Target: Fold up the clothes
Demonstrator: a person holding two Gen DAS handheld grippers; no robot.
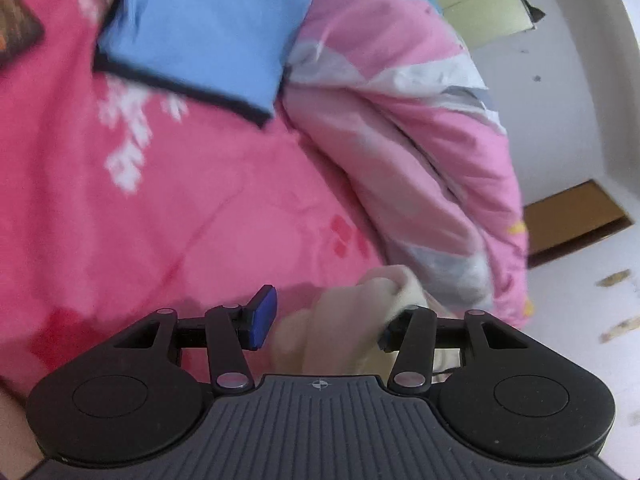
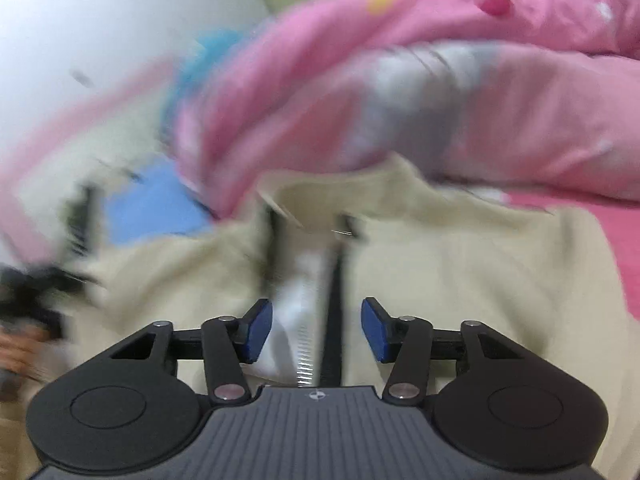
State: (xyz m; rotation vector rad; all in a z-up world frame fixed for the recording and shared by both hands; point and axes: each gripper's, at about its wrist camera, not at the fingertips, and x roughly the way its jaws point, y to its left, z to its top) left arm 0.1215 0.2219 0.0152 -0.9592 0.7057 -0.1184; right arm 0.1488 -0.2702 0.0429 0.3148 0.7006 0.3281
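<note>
A cream zip-up jacket (image 2: pixel 460 264) lies on the pink bedsheet (image 1: pixel 160 220), collar away from me, its white zipper (image 2: pixel 304 360) running down the middle. My right gripper (image 2: pixel 316 330) hovers open just above the jacket, its blue pads either side of the zipper. In the left wrist view a bunched part of the cream jacket (image 1: pixel 360 300) sits between the fingers of my left gripper (image 1: pixel 324 324) and drapes over its right finger. The left gripper's jaws stand wide apart, with only the left blue pad (image 1: pixel 262 316) showing.
A folded blue garment with dark trim (image 1: pixel 200 28) lies further up the bed. A rumpled pink and white quilt (image 1: pixel 400 140) runs along the jacket's far side and the bed edge. Beyond it are the white floor and a brown cardboard box (image 1: pixel 576 220).
</note>
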